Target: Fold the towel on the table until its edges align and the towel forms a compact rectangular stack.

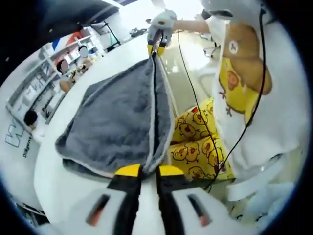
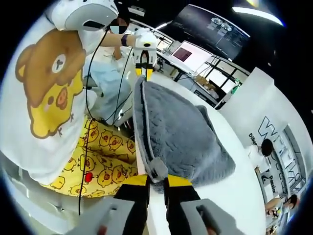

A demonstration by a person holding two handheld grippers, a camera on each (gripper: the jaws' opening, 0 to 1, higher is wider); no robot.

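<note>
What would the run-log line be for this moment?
left gripper: shut on towel edge | right gripper: shut on towel edge | grey towel: stretched between them, draped on white table | fold: unfinished

Looks like lab or open office: long white table (image 1: 58,181), wall monitors (image 2: 208,27), shelving (image 1: 34,83), seated people (image 1: 32,120).

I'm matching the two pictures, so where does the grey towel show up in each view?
Left gripper view: grey towel at centre, stretched from the left gripper to the right gripper.
Right gripper view: towel at centre, running up from the near jaws.
Shared landmark: the white table.
</note>
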